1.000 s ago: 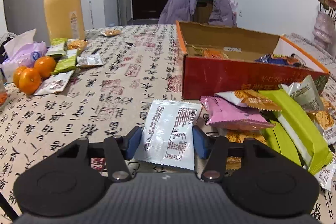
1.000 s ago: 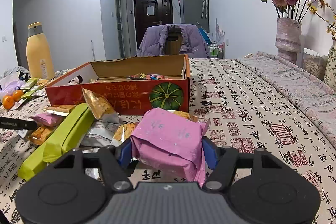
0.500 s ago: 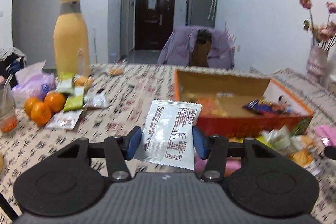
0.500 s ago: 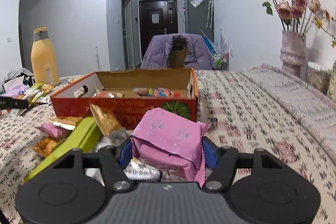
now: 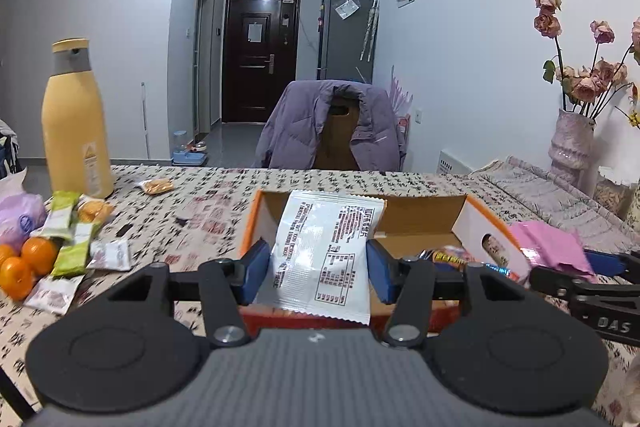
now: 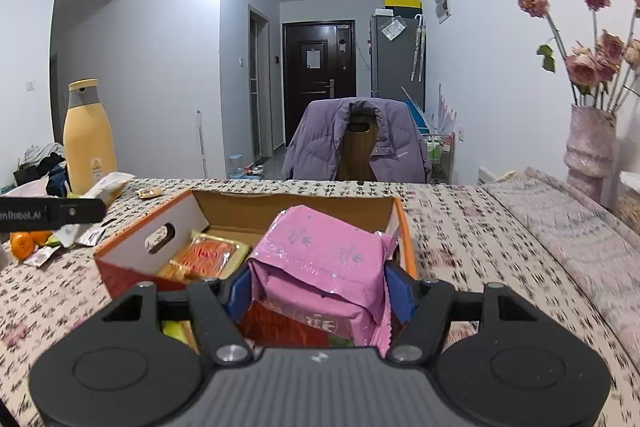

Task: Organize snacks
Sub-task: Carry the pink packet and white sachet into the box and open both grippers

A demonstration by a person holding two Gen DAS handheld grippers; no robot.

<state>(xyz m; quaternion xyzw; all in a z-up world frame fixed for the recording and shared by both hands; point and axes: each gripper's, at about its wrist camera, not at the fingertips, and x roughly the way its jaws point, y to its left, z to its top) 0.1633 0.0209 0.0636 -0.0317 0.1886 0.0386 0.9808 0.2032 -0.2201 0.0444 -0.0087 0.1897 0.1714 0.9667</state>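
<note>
My left gripper (image 5: 318,273) is shut on a white snack packet (image 5: 326,251) and holds it above the near left part of the open orange cardboard box (image 5: 424,213). My right gripper (image 6: 318,289) is shut on a pink snack packet (image 6: 320,259), held over the near right part of the same box (image 6: 168,223). The pink packet and right gripper also show at the right of the left wrist view (image 5: 550,247). Orange snack packets (image 6: 204,257) lie inside the box.
A tall yellow bottle (image 5: 76,123), oranges (image 5: 28,263) and loose green and white packets (image 5: 74,247) sit on the table's left. A vase of dried roses (image 6: 588,147) stands at the right. A chair with a purple jacket (image 5: 332,127) is behind the table.
Both grippers have risen and moved forward with their packets, from the snack pile in front of the box to above the box's opening.
</note>
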